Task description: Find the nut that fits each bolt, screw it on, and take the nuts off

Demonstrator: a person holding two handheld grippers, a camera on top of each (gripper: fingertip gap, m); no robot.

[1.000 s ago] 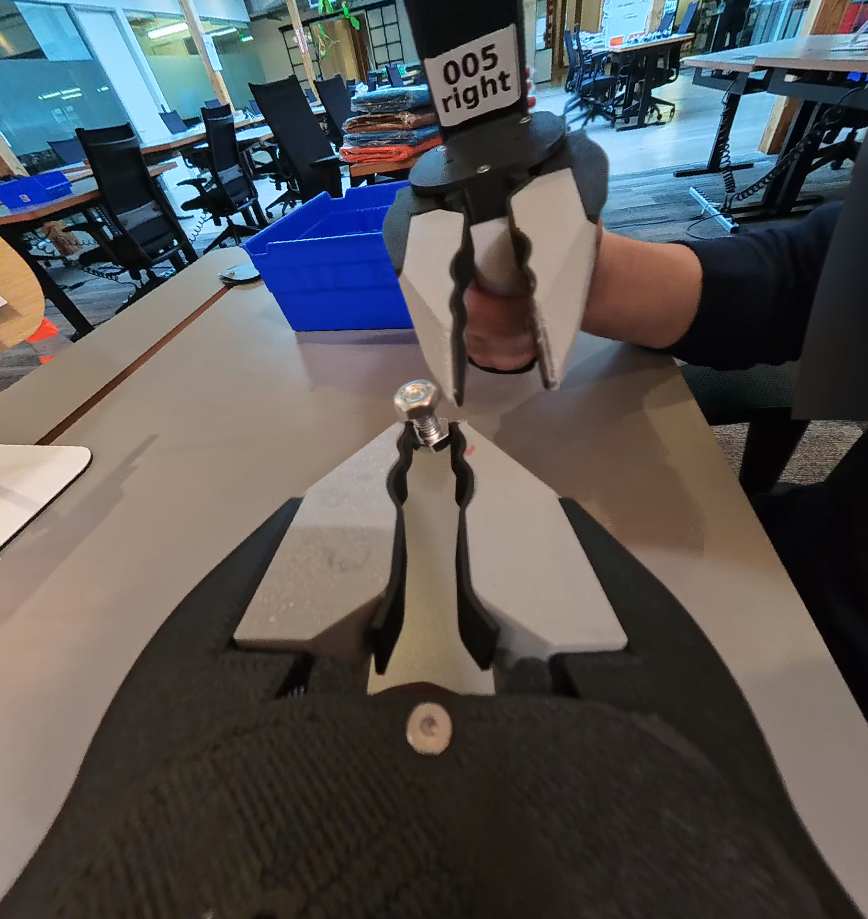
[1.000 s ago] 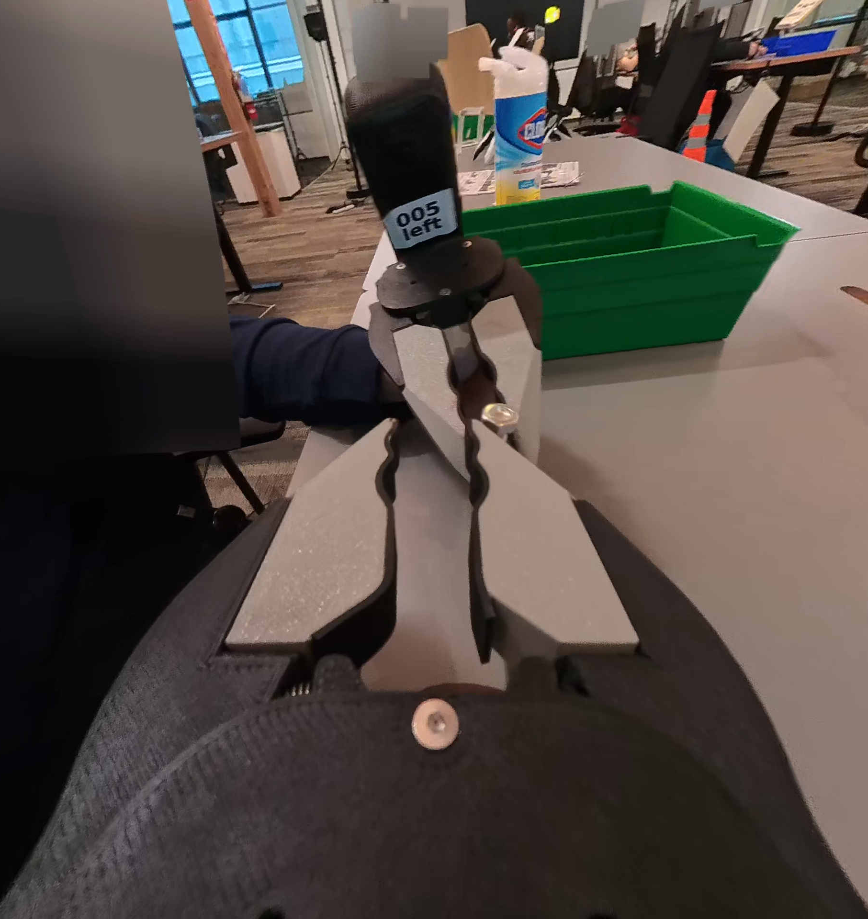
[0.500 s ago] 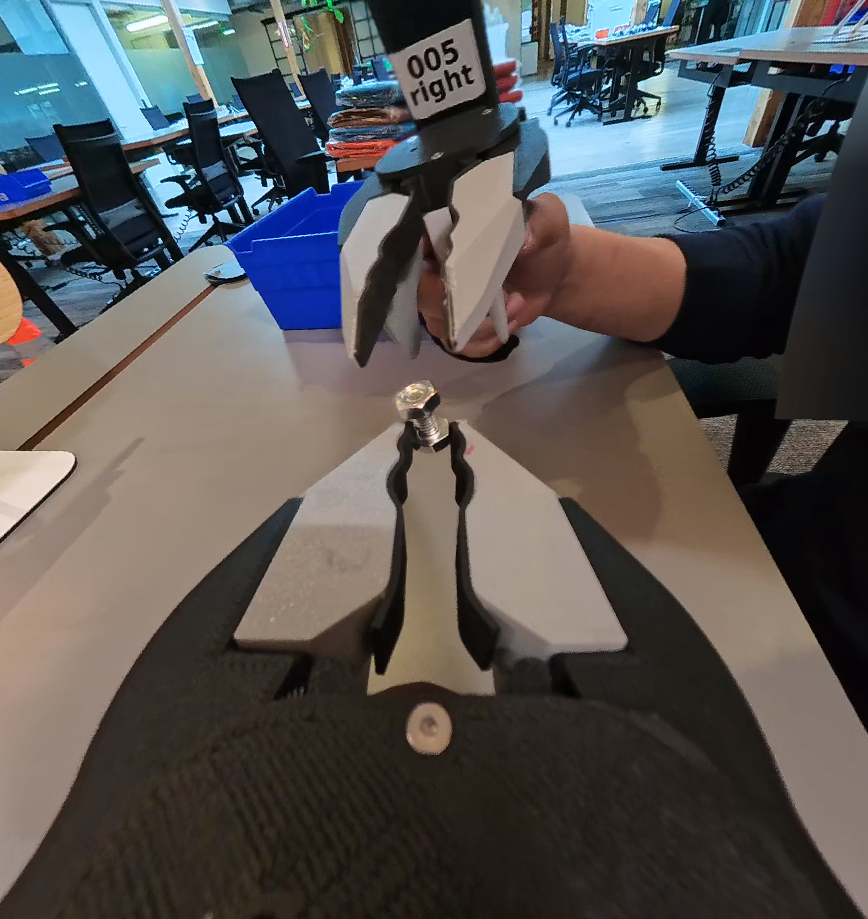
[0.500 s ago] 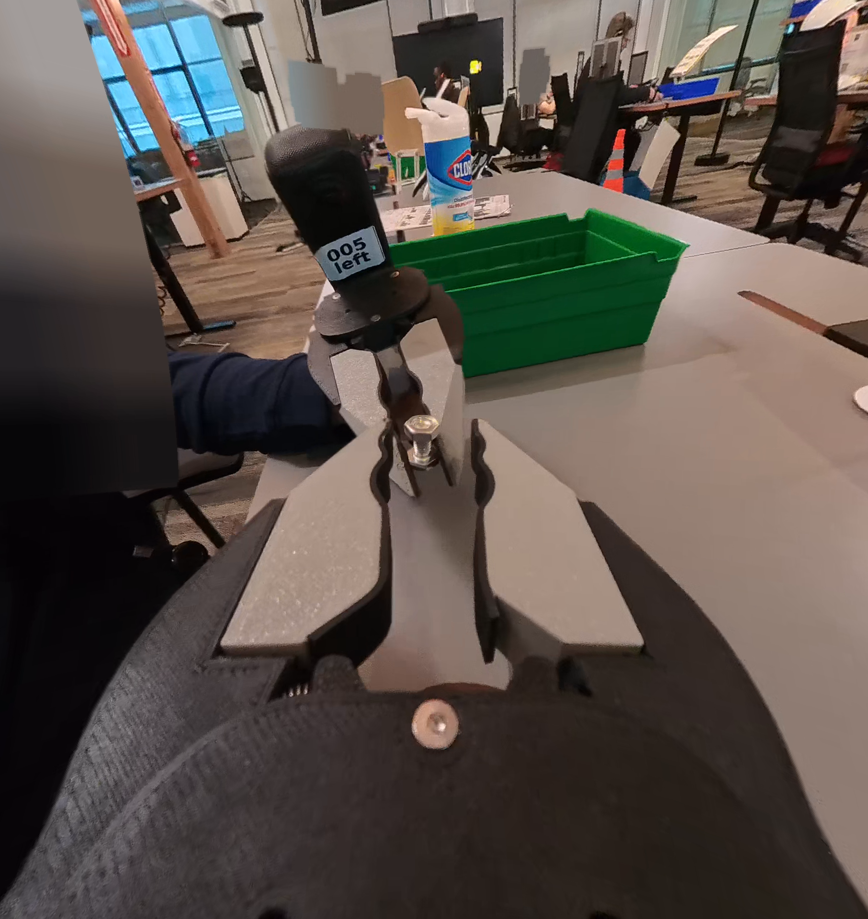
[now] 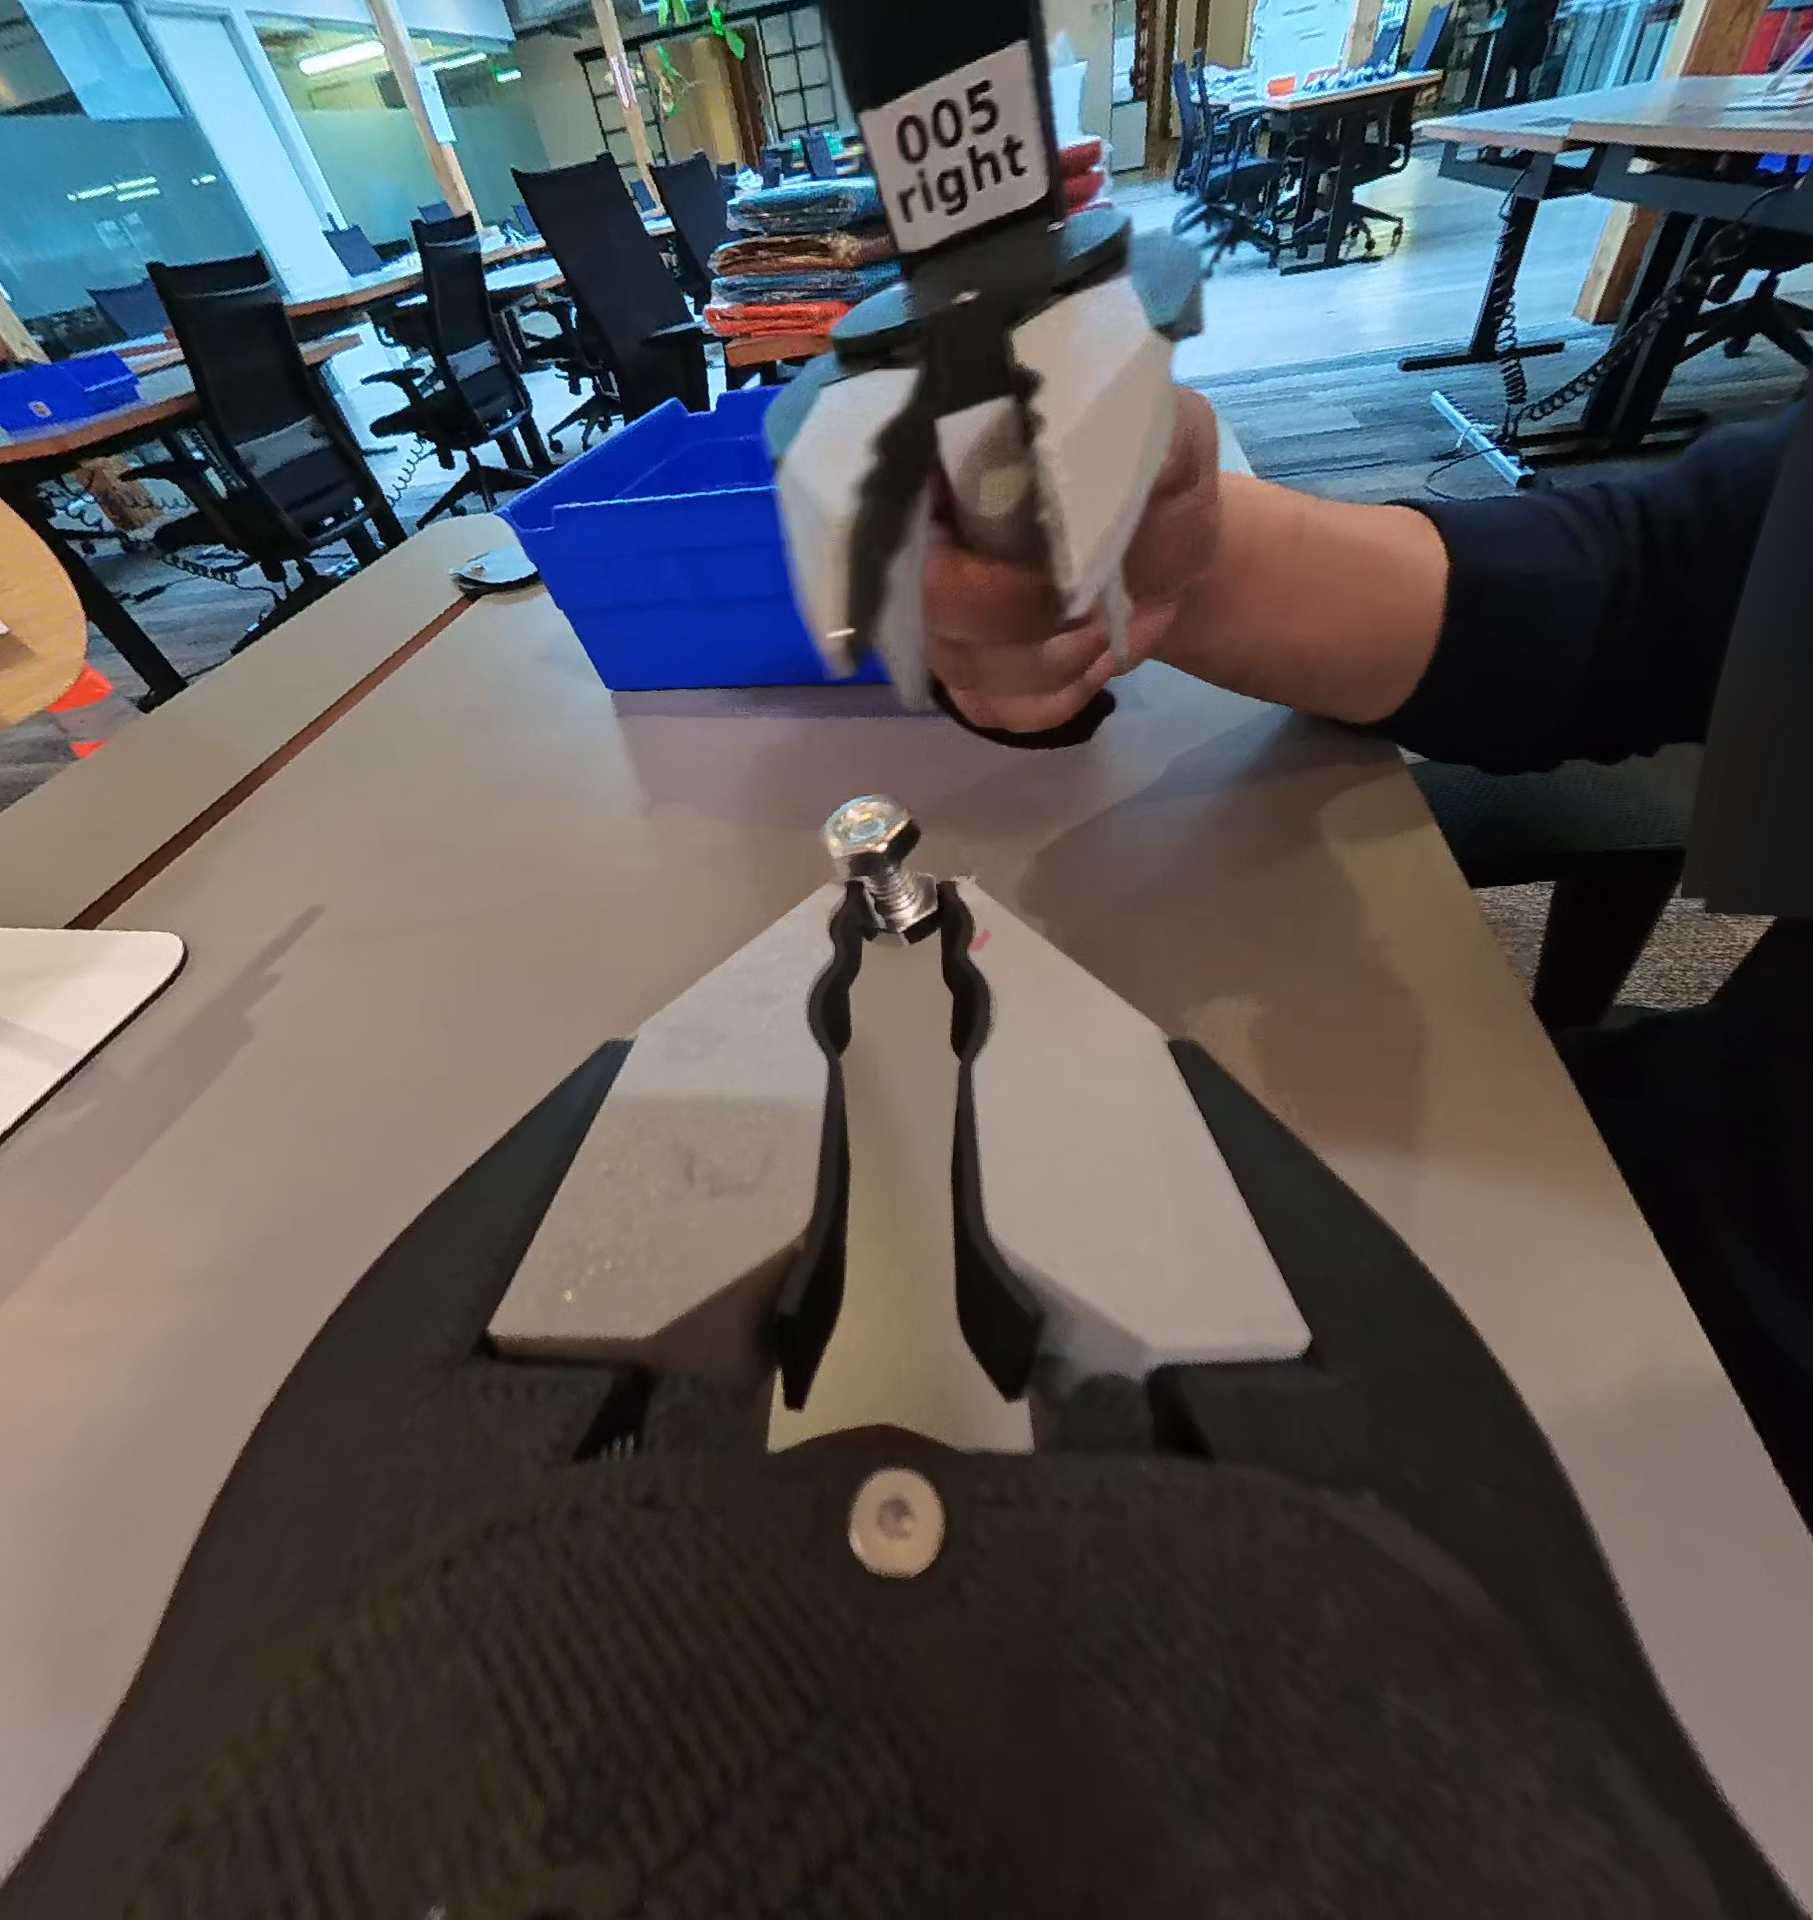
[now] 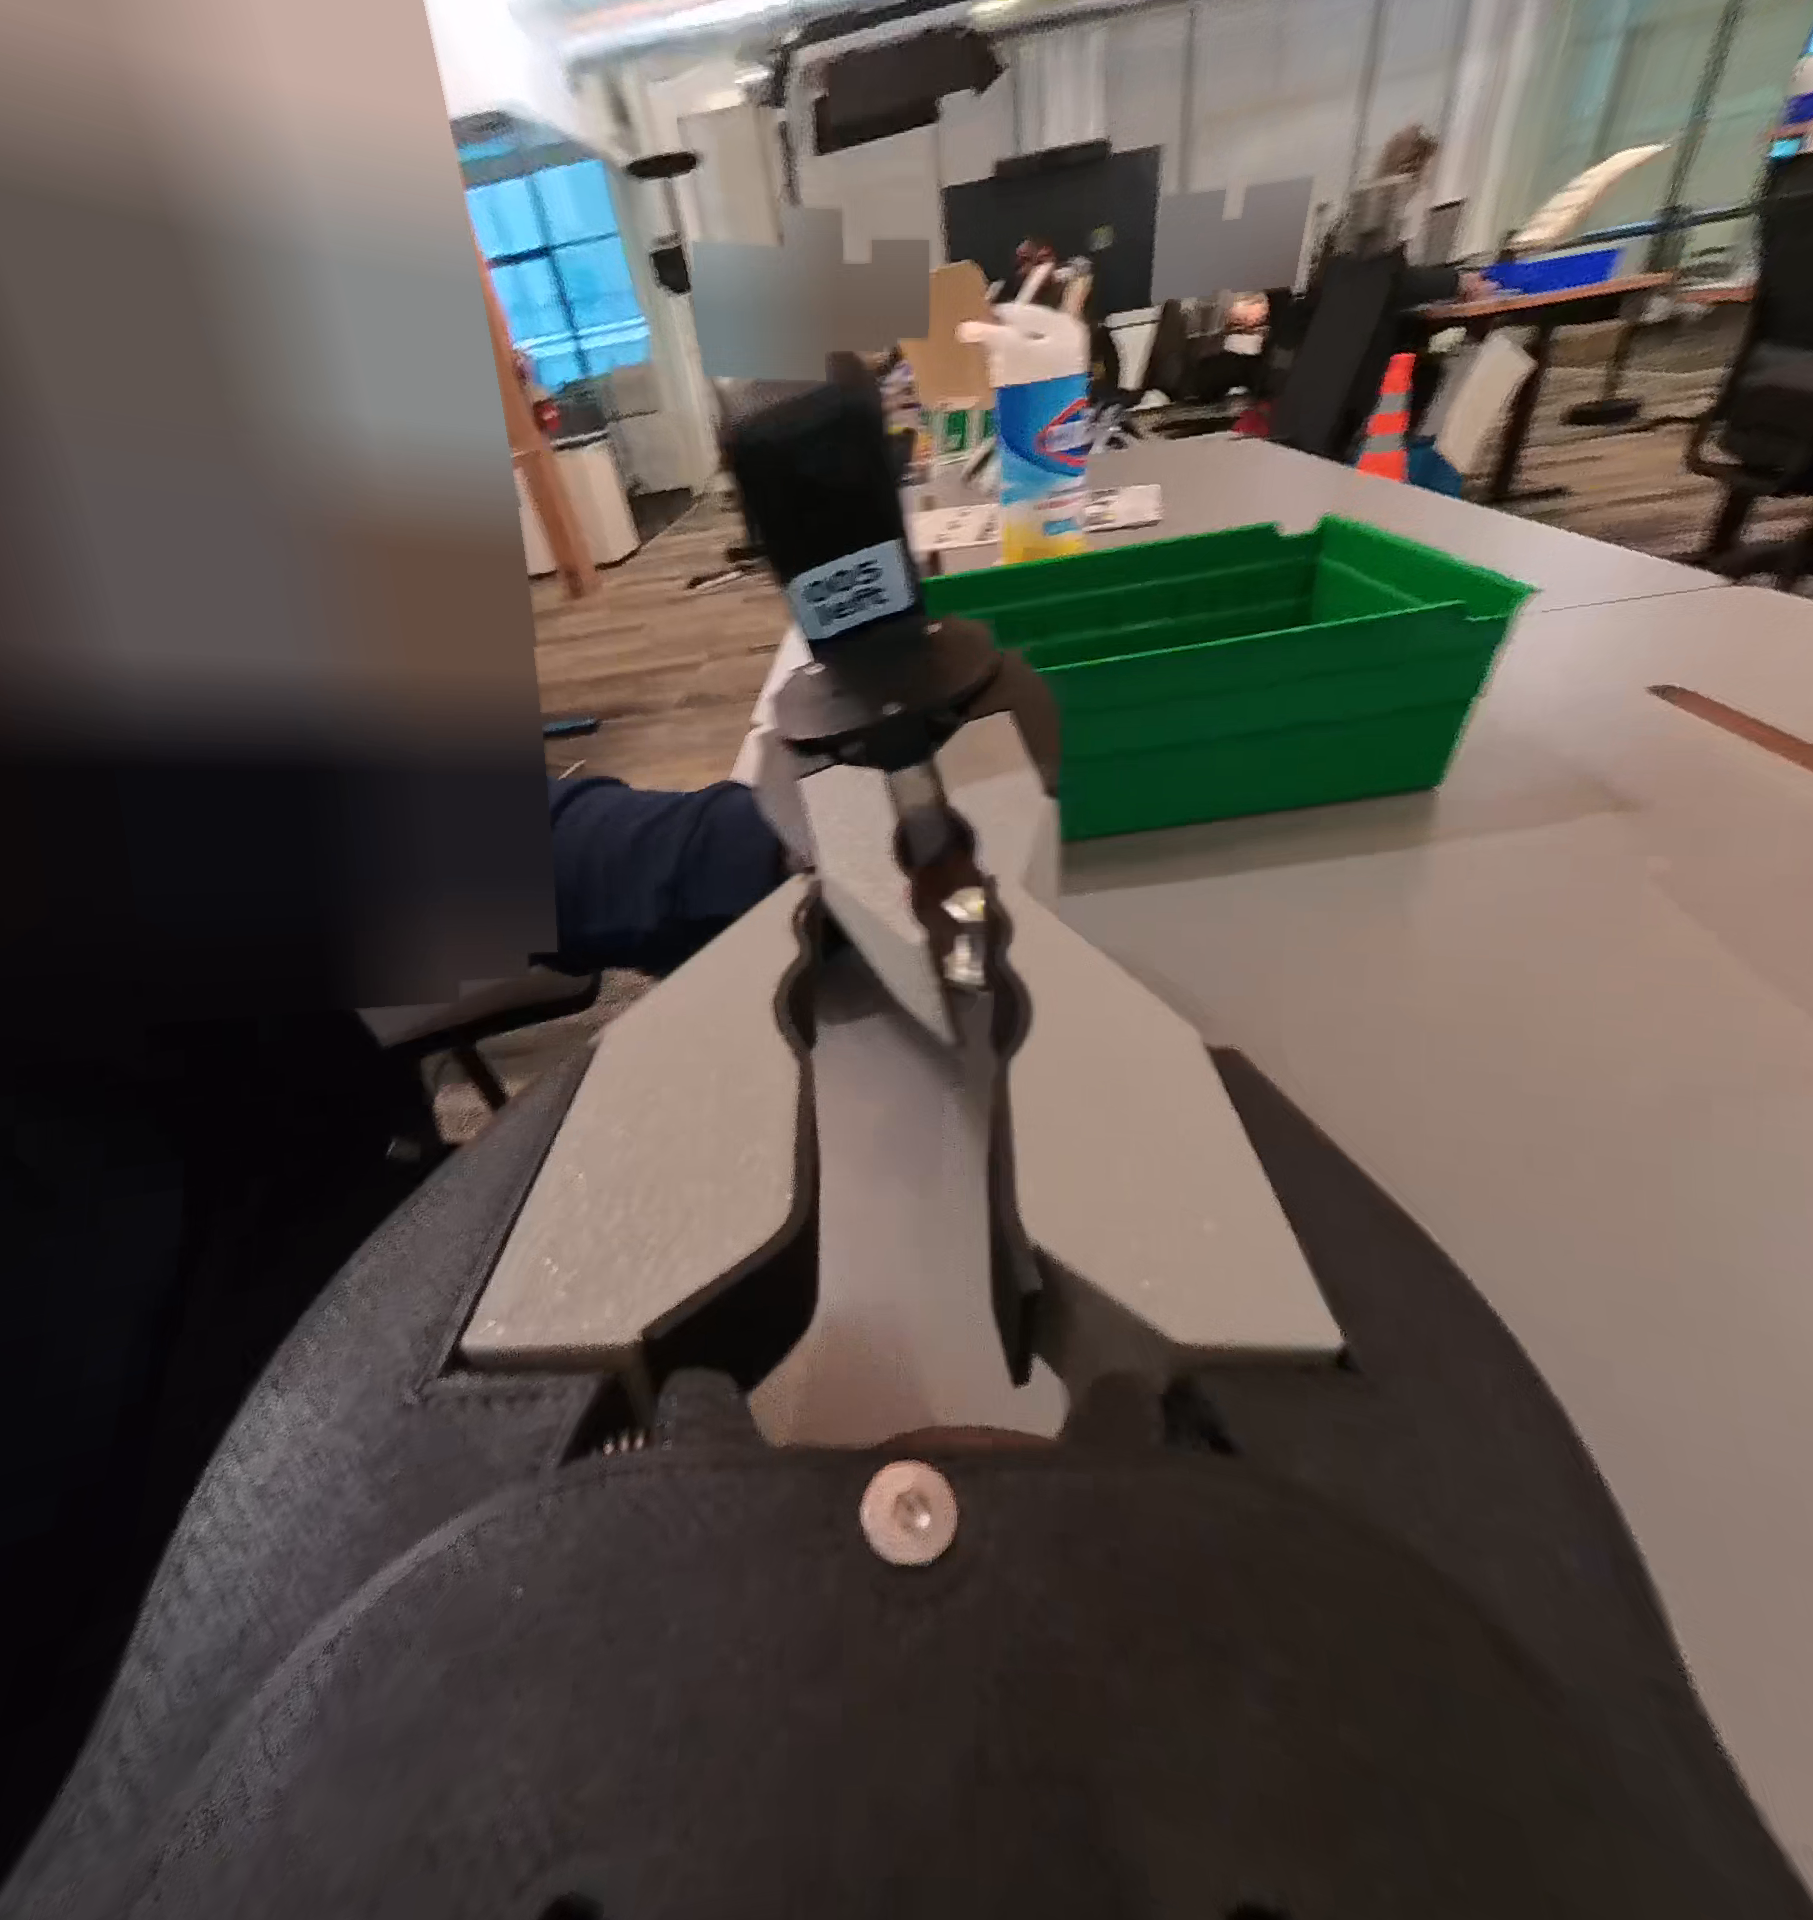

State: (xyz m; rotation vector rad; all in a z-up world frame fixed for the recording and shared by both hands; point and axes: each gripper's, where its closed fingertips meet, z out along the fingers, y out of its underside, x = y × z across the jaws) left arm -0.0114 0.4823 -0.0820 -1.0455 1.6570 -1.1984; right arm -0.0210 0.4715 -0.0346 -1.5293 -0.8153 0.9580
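Observation:
My left gripper (image 5: 894,920) is shut on a small silver bolt (image 5: 871,847). The hex head points up above the fingertips, and a nut (image 5: 910,916) seems to sit on the thread between them. My right gripper (image 5: 969,655) hangs above and beyond the bolt, tilted, open and empty, apart from it. In the right wrist view the right gripper (image 6: 907,914) is open, and the left gripper (image 6: 881,894) with the bolt (image 6: 969,940) shows through the gap, slightly blurred.
A blue bin (image 5: 673,582) stands behind the right gripper on the grey table (image 5: 414,883). A green bin (image 6: 1245,727) stands behind the left gripper, with a spray bottle (image 6: 1042,457) beyond it. A white pad (image 5: 29,1018) lies at the table's left. A person's sleeve (image 5: 1567,582) reaches in from the right.
The right gripper stood close over the bolt head, then swung left and lifted, and now sits higher and farther right. It stays open. The left gripper holds the bolt still.

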